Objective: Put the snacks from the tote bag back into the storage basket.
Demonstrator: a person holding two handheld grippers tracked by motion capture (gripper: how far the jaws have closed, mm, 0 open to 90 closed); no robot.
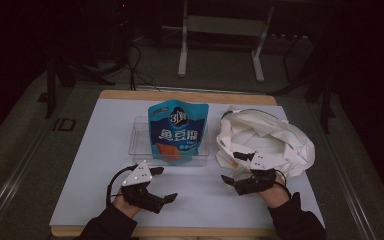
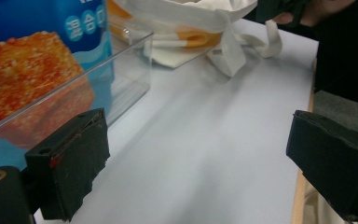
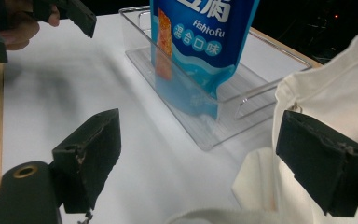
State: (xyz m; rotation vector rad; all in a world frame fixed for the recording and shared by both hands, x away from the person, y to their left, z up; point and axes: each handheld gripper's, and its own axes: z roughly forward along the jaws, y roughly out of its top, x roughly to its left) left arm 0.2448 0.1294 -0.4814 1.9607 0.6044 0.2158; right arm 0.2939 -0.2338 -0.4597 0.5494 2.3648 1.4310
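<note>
Blue snack pouch (image 1: 178,131) upright in clear tray (image 1: 141,145), beside white bag (image 1: 265,137)

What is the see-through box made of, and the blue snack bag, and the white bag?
Clear tray: probably hard plastic, transparent with shiny edges. Blue snack pouch: likely glossy plastic film, printed. White bag: looks like matte woven cloth, soft and creased.

A white metal frame (image 1: 220,35) and dark cables (image 1: 132,65) lie on the floor beyond the table.
</note>
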